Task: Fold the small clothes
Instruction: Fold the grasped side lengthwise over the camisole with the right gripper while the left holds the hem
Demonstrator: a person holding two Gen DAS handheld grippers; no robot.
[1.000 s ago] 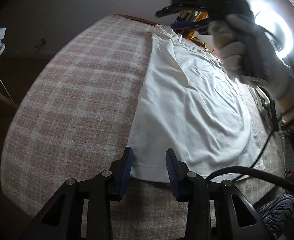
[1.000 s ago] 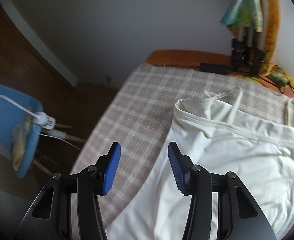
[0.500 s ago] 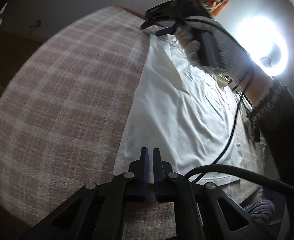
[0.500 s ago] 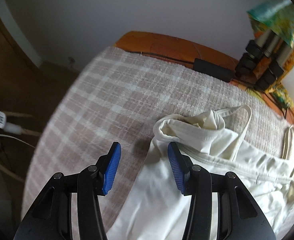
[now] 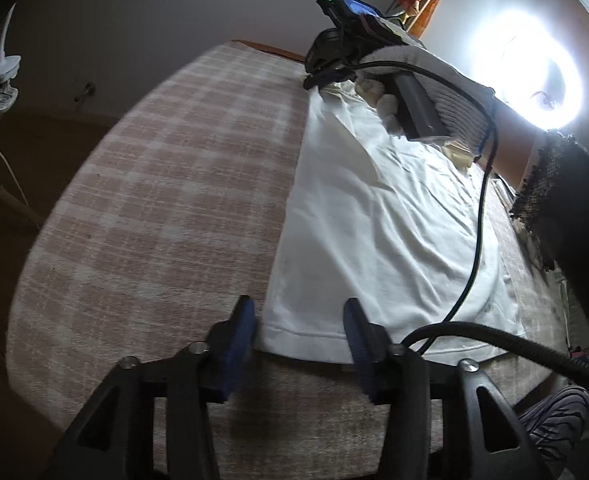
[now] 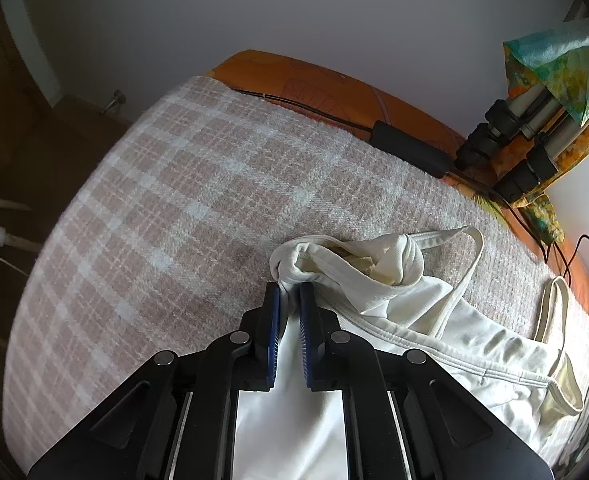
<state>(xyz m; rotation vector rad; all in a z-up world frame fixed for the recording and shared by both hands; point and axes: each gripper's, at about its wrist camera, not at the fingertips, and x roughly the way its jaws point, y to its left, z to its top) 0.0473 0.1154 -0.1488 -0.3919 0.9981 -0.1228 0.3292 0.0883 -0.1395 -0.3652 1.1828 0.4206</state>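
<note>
Now right tongs (image 6: pixel 289 294) pinch camisole (image 6: pixel 394 320) corner.

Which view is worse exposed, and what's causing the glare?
Left wrist view: the ring light blows out the upper right, leaving the white top and checked blanket dim. Right wrist view: even, soft light, no glare, the top crisp. Both bend heavily at the fisheye edges.
</note>
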